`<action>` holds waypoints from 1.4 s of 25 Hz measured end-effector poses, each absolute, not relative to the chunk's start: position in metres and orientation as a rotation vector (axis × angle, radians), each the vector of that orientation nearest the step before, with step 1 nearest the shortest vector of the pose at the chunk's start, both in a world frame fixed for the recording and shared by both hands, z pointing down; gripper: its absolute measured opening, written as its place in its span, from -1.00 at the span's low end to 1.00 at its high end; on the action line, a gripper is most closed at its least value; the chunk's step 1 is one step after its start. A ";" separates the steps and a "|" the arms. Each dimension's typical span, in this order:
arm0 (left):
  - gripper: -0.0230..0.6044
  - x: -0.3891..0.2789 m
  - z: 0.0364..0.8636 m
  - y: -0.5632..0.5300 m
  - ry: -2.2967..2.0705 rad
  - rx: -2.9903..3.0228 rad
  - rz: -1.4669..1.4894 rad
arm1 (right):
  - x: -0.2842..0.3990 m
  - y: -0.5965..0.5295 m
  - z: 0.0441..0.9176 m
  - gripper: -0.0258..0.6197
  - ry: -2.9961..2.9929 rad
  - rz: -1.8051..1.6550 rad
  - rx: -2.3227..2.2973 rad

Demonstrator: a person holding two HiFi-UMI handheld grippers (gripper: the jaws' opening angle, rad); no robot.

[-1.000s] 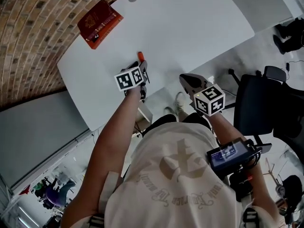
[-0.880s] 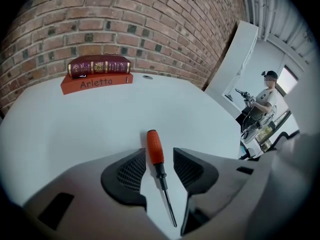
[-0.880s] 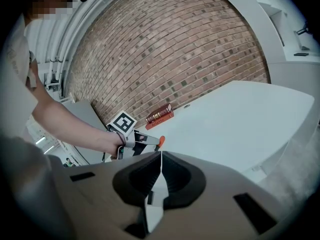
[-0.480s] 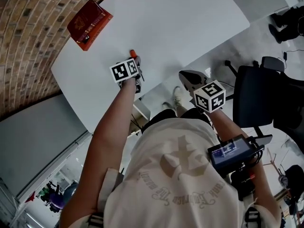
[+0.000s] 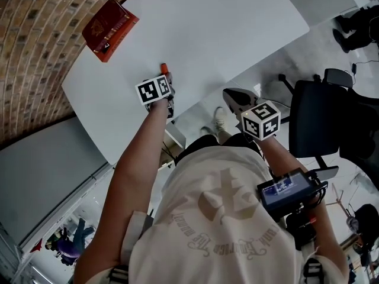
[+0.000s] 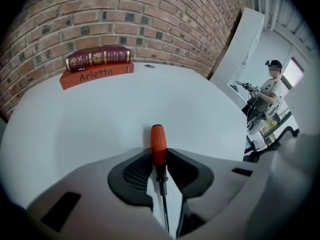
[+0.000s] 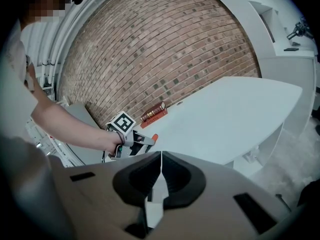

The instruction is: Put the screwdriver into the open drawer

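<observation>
Left gripper view shows the left claw (image 6: 159,156), its jaws just closing in, clamped on the orange handle of the screwdriver (image 6: 158,140), which lies on the white worktop (image 6: 90,119) (a red book (image 6: 97,58) sits well beyond). The right claw (image 7: 160,160) is clenched on nothing, off the worktop's edge.

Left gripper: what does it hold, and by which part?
The left gripper, whose jaws have just been closing, holds the screwdriver by the lower end of its orange handle, near the shaft.

One orange-handled screwdriver (image 6: 158,145), two stacked red books (image 6: 98,57), one white table (image 6: 70,119).
</observation>
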State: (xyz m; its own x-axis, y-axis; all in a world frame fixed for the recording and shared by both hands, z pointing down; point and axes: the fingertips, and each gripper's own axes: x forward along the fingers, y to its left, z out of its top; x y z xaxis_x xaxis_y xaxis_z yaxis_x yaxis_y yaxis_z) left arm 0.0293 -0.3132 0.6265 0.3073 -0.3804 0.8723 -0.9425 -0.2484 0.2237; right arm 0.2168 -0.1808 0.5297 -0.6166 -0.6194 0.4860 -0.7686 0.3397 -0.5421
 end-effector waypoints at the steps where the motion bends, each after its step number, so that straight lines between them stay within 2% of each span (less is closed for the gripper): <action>1: -0.60 0.028 0.626 -0.311 -1.188 1.788 0.891 | 0.216 -0.181 0.530 -0.85 -2.408 1.140 1.263; 16: -0.60 0.020 0.571 -0.257 -1.218 1.864 0.660 | 0.181 -0.174 0.523 -0.85 -2.491 1.151 1.151; 35: -0.60 -0.046 0.510 -0.185 -1.331 1.899 0.490 | 0.090 -0.165 0.505 -0.85 -2.592 1.060 0.866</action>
State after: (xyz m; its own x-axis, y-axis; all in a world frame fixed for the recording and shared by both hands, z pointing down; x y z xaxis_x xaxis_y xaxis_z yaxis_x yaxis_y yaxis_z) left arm -0.0464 -0.1848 0.5095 0.3851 -0.6284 0.6759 -0.9167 -0.1755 0.3590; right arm 0.0903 -0.1649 0.5053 -0.8054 -0.4413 0.3957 -0.5922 0.5687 -0.5709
